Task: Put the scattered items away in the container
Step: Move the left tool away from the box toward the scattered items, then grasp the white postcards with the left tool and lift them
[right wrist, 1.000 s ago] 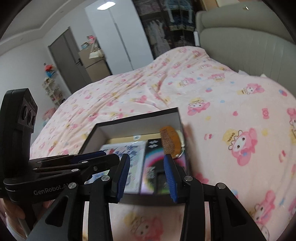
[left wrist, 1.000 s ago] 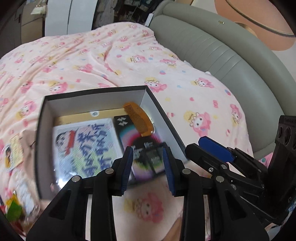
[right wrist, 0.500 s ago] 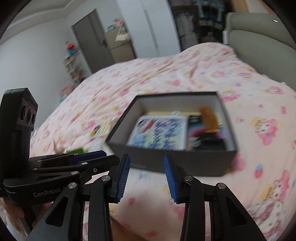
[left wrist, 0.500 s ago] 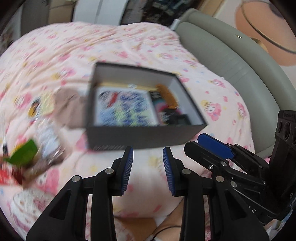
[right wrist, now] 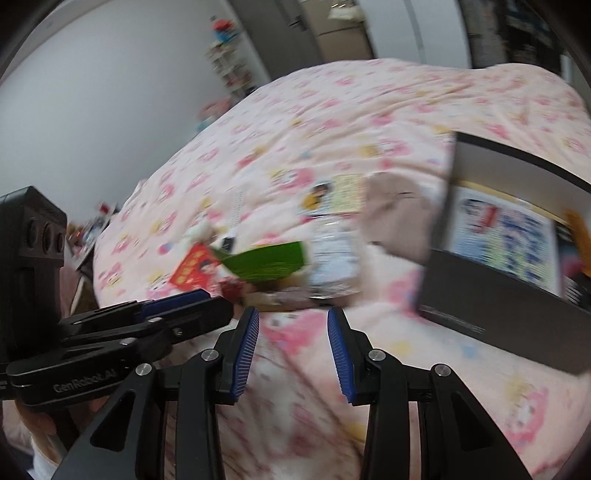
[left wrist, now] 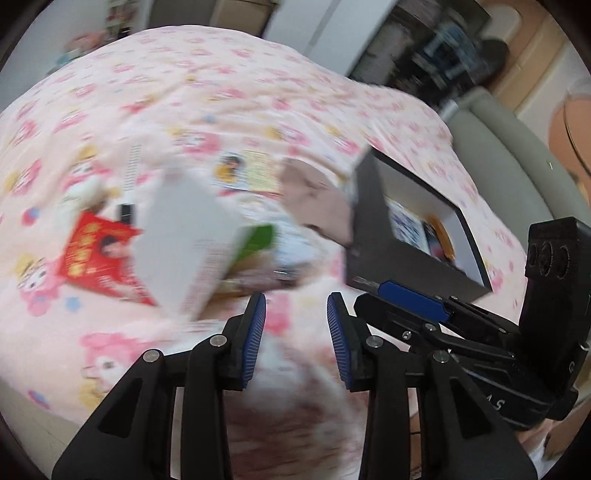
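Note:
The black box [left wrist: 373,229] sits at the right on the pink bedspread, holding a blue-printed booklet [right wrist: 502,236] and an orange comb [right wrist: 580,229]. Left of it lies a blurred pile: a brown pouch [left wrist: 314,199], a cartoon card [left wrist: 247,173], a green packet [right wrist: 269,262], a red packet [left wrist: 96,254], a white carton [left wrist: 181,236] and a clear wrapper [right wrist: 332,258]. My left gripper [left wrist: 295,325] hangs just short of the pile, its jaws opening with nothing between them. My right gripper [right wrist: 293,332] is beside it, open and empty.
A grey padded headboard [left wrist: 517,155] runs behind the box. White wardrobe doors [right wrist: 413,26] and a shelf of toys [right wrist: 229,55] stand beyond the bed. The bed's near edge [left wrist: 37,417] drops off at the lower left.
Both grippers have swung left, away from the box and toward the scattered pile. The box has slid from the centre to the right edge of both views. Both stay empty.

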Available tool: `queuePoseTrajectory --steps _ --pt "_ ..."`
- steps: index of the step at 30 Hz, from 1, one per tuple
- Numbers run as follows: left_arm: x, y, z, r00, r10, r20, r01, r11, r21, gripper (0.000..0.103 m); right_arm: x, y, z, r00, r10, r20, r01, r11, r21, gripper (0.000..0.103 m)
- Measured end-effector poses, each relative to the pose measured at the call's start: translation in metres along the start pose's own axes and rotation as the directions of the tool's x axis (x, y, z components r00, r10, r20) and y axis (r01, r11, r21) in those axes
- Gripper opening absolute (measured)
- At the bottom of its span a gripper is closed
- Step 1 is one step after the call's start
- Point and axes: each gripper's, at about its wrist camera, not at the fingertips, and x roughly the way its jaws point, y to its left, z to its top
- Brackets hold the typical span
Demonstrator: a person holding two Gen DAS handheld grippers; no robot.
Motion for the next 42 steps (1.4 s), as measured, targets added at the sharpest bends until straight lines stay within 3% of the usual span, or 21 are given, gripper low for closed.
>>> queuePoseTrajectory --steps 7,12,13,16,19,26,27,28,31,37,42 --pt "0.001 0.075 0.004 0.999 0.053 0.008 -0.051 0.985 -0.163 0.035 0.037 0.041 0.031 0.999 0.048 -0.016 -0.049 0.998 -0.051 0.044" --pt "0.017 0.13 -0.002 0.992 0.118 -0.045 -0.126 0.936 -0.329 0.035 0.066 0.057 0.042 0.998 0.04 -0.043 -0.043 0.996 -0.076 0.044" --pt "0.019 0.14 -0.005 0.991 0.121 -0.052 -0.132 0.925 -0.356 0.035 0.069 0.059 0.044 0.998 0.046 -0.042 -0.049 0.996 -0.08 0.042" --pt "0.023 0.164 -0.011 0.991 0.122 -0.058 -0.136 0.9 -0.414 0.035 0.079 0.065 0.05 0.997 0.052 -0.049 -0.056 0.995 -0.087 0.018" --pt "0.027 0.181 -0.012 0.99 0.134 -0.053 -0.143 0.872 -0.468 0.038 0.086 0.071 0.051 0.996 0.074 -0.045 -0.078 0.993 -0.087 0.009" --pt "0.048 0.213 -0.003 0.997 0.063 0.034 -0.034 0.835 -0.55 0.034 0.09 0.071 0.049 0.996 0.082 -0.037 -0.084 0.994 -0.072 0.003" --pt "0.049 0.215 -0.001 0.998 0.05 0.043 -0.017 0.832 -0.555 0.022 0.091 0.07 0.048 0.995 0.086 -0.042 -0.088 0.994 -0.068 0.003" --pt "0.051 0.216 0.001 0.998 0.049 0.047 -0.015 0.832 -0.554 0.013 0.092 0.068 0.048 0.995 0.087 -0.046 -0.09 0.994 -0.061 0.002" --pt "0.05 0.208 0.009 0.997 0.019 0.073 0.023 0.848 -0.529 0.004 0.092 0.064 0.046 0.994 0.096 -0.048 -0.099 0.994 -0.048 0.002" --pt "0.004 0.135 0.032 0.986 -0.021 0.163 0.073 0.945 -0.32 0.0 0.056 0.054 0.047 0.994 0.105 0.025 -0.104 0.994 -0.021 0.002" --pt "-0.008 0.043 0.049 0.989 -0.022 0.149 0.036 0.995 -0.091 0.001 0.0 0.03 0.041 0.986 0.1 0.133 -0.106 0.994 0.037 0.002"
